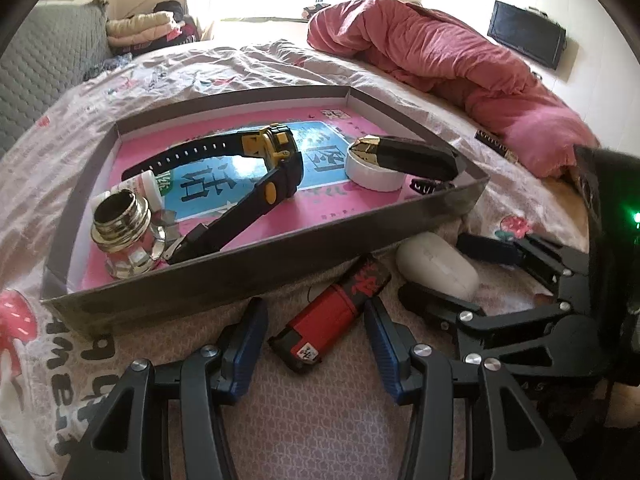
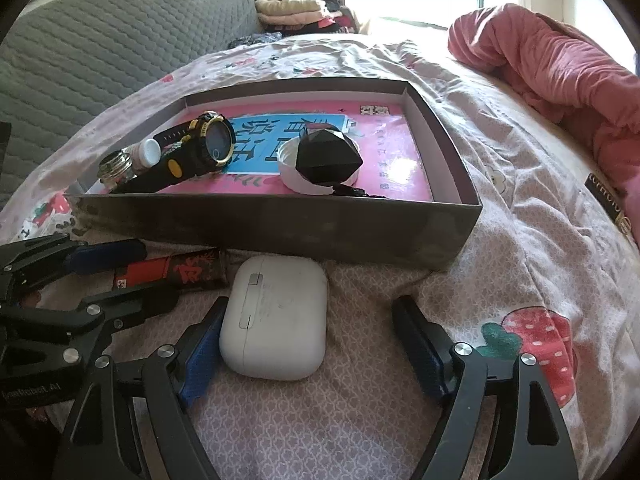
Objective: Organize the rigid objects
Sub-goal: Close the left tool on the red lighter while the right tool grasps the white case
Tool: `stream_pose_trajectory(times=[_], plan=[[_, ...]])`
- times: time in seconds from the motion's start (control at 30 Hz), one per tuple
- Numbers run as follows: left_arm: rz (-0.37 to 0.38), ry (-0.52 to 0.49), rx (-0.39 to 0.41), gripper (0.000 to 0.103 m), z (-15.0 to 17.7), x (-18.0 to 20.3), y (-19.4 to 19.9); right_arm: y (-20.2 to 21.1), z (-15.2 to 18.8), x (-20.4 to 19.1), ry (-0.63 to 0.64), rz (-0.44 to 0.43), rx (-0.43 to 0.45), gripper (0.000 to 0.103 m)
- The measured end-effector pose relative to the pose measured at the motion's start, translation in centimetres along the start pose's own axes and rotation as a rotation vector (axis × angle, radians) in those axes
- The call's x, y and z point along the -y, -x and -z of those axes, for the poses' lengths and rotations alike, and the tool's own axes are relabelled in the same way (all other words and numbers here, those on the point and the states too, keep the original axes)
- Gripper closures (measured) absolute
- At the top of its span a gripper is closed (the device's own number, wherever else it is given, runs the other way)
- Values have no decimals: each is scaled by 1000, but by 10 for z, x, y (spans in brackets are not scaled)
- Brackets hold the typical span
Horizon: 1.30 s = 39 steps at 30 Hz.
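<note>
Your left gripper (image 1: pixel 316 336) stands released, its jaws spread on either side of the red and black lighter (image 1: pixel 332 312), which lies on the bed (image 1: pixel 304 412) between them; neither blue pad (image 1: pixel 244 344) touches it. The lighter lies tilted, its far end close to the near wall of the box (image 1: pixel 280 256) just ahead of that gripper.

Your right gripper (image 2: pixel 308 344) is released too. The white earbud case (image 2: pixel 276 316) lies flat on the bed between its jaws, hard against the left blue pad (image 2: pixel 200 360); whether they touch, you cannot tell. The right pad (image 2: pixel 420 344) stands well apart from the case. The case sits just short of the box's near wall, with the lighter just to its left.

Ahead of both grippers, inside the box, on a pink and blue printed sheet (image 2: pixel 400 152), lie a black and yellow wristwatch (image 2: pixel 200 148), a chrome threaded fitting (image 1: pixel 124 232) at the near left corner, a small white bottle (image 2: pixel 148 152) beside it, and a black faceted object (image 2: pixel 326 152) resting on a white round lid (image 1: pixel 372 172). Beyond the box to the right lies a rumpled pink quilt (image 1: pixel 440 52).
</note>
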<state>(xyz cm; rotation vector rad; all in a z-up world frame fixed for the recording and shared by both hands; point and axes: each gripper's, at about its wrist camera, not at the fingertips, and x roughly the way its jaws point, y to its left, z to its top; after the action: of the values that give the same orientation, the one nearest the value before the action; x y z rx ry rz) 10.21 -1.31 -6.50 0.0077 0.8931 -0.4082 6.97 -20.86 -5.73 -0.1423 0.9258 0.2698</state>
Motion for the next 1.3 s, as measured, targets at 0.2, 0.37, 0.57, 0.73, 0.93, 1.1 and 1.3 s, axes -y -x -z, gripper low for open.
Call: stream_pose_trajectory(times=[0.2,0.37,0.57,0.73,0.93,1.1,1.3], plan=[[23,-8,2,53,-1,-1,-2,-2,-2,1,21,-5,-2,22],[45,-42,-1,53,-3,0,-5,-1,-2,-1,55,-3,-3,23],[28,-128,-9,53,0,10,-8,1,-4,0,105,-30,-18,27],[2,-208,-6,59,2,21,-8,6,-3,-1,155,-50,-19,39],[24,-204,-12,66,3,24,-6,11,-2,-7,193,-73,-5,53],[132,-46,-29,68,-3,6,-7,11,-3,-3,159,-102,-6,55],[92,-37,-39,69,-1,13,-7,14,-3,-1,152,-109,-6,57]])
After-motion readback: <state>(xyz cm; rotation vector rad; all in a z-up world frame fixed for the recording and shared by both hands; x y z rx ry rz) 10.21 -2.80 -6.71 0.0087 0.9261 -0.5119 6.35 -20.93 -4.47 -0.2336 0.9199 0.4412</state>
